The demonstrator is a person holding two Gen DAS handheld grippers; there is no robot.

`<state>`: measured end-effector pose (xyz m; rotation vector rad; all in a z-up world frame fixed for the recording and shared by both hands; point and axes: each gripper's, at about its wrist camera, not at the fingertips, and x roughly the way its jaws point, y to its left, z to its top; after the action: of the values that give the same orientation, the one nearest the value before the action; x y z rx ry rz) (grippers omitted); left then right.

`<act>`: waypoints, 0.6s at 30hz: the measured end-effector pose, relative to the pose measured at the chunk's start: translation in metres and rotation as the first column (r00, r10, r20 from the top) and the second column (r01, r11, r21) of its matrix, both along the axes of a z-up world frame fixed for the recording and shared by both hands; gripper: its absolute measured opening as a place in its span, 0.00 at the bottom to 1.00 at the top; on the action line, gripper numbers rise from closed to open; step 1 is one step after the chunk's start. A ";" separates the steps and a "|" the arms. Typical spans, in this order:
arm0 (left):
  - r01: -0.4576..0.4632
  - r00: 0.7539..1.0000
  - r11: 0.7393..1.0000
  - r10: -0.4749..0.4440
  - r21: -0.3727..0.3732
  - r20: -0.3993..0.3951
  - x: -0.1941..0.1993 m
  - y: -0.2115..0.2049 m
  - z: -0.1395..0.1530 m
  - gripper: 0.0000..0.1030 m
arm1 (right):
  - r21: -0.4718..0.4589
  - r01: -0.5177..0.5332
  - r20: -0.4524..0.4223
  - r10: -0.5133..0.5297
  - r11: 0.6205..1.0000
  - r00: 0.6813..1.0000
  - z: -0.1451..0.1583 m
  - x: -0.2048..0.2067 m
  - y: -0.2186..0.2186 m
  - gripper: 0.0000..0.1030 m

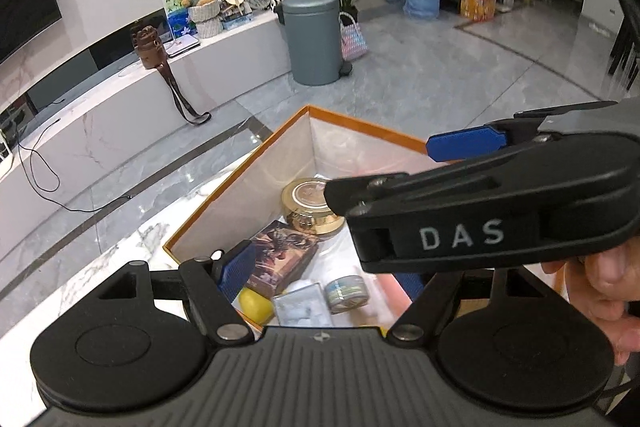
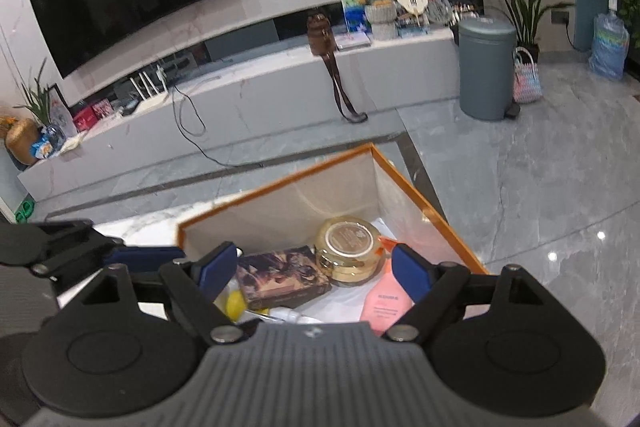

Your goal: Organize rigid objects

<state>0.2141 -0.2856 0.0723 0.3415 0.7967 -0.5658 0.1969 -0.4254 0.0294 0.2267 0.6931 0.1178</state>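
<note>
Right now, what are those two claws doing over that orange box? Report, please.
Left gripper and right gripper both open, empty, above the orange-rimmed box. Gold jar, illustrated box, pink bottle lie inside. Right gripper crosses left's view.

Box (image 2: 280, 189) with orange rim and pale beige inner walls. Inside: gold jar (image 2: 347, 251) with brown lid label; dark brown carton (image 2: 280, 279) printed in purple and orange; pink bottle (image 2: 386, 301); yellow ball (image 1: 253, 303); grey-blue tin (image 1: 346, 293). Black grippers carry blue finger pads (image 2: 214, 267). Grey-white marbled tabletop (image 1: 132, 247); grey-blue bin (image 1: 314, 37).
</note>
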 end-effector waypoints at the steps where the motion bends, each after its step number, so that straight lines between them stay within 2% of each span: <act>1: -0.003 1.000 1.000 0.003 -0.008 0.000 -0.002 0.000 0.002 0.86 | 0.002 0.001 0.010 -0.001 1.000 1.000 0.004 -0.004 0.000 0.82; 8: -0.063 0.998 0.991 0.063 -0.119 -0.007 -0.020 0.013 0.012 0.88 | -0.027 0.037 0.069 -0.035 0.999 0.997 0.022 -0.041 -0.002 0.87; 11: -0.117 0.993 0.984 0.119 -0.132 0.005 -0.027 0.018 0.012 0.91 | -0.039 0.062 0.085 -0.059 0.997 0.995 0.025 -0.056 -0.003 0.90; 15: -0.247 0.967 0.963 0.252 -0.107 0.036 -0.036 0.026 0.011 0.92 | -0.071 0.110 0.098 -0.102 0.991 0.990 0.024 -0.073 -0.002 0.94; 18: -0.304 0.951 0.941 0.310 -0.148 0.016 -0.042 0.035 0.010 0.93 | -0.085 0.155 0.099 -0.146 0.984 0.984 0.022 -0.083 0.000 0.95</act>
<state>0.1721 -0.2501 0.0827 0.0908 0.7493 -0.3194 0.1142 -0.4251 0.0518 0.1832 0.5853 -0.0482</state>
